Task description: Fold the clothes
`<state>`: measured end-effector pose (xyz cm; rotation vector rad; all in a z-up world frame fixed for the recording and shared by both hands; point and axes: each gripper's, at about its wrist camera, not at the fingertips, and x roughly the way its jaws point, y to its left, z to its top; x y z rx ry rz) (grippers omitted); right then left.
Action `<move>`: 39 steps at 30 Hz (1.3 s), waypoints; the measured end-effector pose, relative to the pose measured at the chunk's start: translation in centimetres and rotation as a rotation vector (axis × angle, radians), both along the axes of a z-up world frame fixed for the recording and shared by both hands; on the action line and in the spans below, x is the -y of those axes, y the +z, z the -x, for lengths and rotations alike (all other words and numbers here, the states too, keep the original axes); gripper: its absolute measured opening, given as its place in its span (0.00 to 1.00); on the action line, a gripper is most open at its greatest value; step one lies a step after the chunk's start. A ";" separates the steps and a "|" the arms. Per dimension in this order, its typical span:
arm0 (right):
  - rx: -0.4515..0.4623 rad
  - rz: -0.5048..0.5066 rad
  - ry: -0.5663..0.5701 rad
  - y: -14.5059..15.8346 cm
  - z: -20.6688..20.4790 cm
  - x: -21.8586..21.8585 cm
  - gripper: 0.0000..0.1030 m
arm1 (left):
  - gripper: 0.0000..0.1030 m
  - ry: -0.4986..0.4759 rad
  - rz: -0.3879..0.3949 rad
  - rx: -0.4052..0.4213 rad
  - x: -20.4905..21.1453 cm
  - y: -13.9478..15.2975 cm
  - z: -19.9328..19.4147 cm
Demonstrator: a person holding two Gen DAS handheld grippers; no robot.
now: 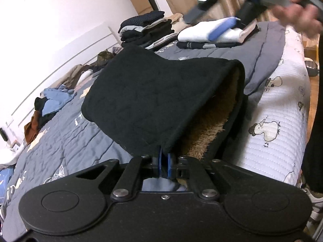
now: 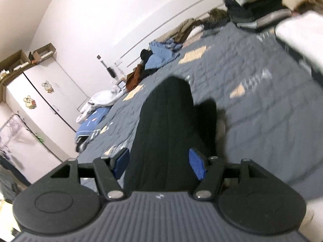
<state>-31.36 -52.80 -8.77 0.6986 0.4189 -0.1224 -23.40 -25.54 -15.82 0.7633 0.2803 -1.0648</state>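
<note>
Little can be read here. The grey quilted bedspread [image 1: 70, 141] carries white printed lettering, but only fragments show in the left wrist view: strokes like an "i" and a "t" beside the black garment, too broken to make a word. A folded dark garment [image 1: 201, 44] under the white pile bears a small pale label, too blurred to read. The right wrist view gives no legible text.

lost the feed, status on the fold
Left gripper shut on black garment. Right gripper open, garment between fingers. Quilt ahead.
</note>
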 end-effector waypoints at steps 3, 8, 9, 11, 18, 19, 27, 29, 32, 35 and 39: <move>-0.030 0.100 0.013 1.4 -3.3 1.6 0.68 | 0.06 -0.006 -0.016 0.010 0.2 -0.5 0.0; -0.041 0.180 0.009 1.9 -8.3 4.3 0.71 | 0.06 -0.016 -0.016 0.018 0.2 -0.6 0.0; -0.043 0.175 0.013 1.7 -9.1 4.9 0.71 | 0.06 -0.019 -0.019 0.022 0.2 -0.7 0.0; -0.052 0.167 0.026 1.1 -10.8 5.9 0.72 | 0.06 -0.023 -0.024 0.024 0.3 -0.8 -0.1; -0.052 0.165 0.035 -1.3 -13.7 7.4 0.72 | 0.06 -0.034 -0.035 0.014 0.4 -1.2 -0.6; -0.039 0.165 0.042 -1.3 -14.0 7.5 0.73 | 0.06 -0.035 -0.036 0.012 0.5 -1.2 -0.7; -0.064 0.272 0.135 -1.8 -17.0 5.7 0.86 | 0.06 -0.049 -0.038 0.016 0.9 -1.2 -0.6; -0.080 0.220 0.129 -2.5 -17.7 6.0 0.85 | 0.06 -0.051 -0.038 0.016 0.9 -1.2 -0.6; -0.065 0.054 0.069 -3.7 -18.1 7.3 0.64 | 0.06 -0.050 -0.037 0.012 0.8 -1.3 -0.7; -0.073 -0.159 0.036 -5.2 -18.2 9.0 0.34 | 0.06 -0.046 -0.033 0.008 0.8 -1.2 -0.8; -0.011 -0.267 0.033 -4.7 -17.2 9.3 0.27 | 0.06 -0.045 -0.016 -0.005 0.6 -1.0 -0.9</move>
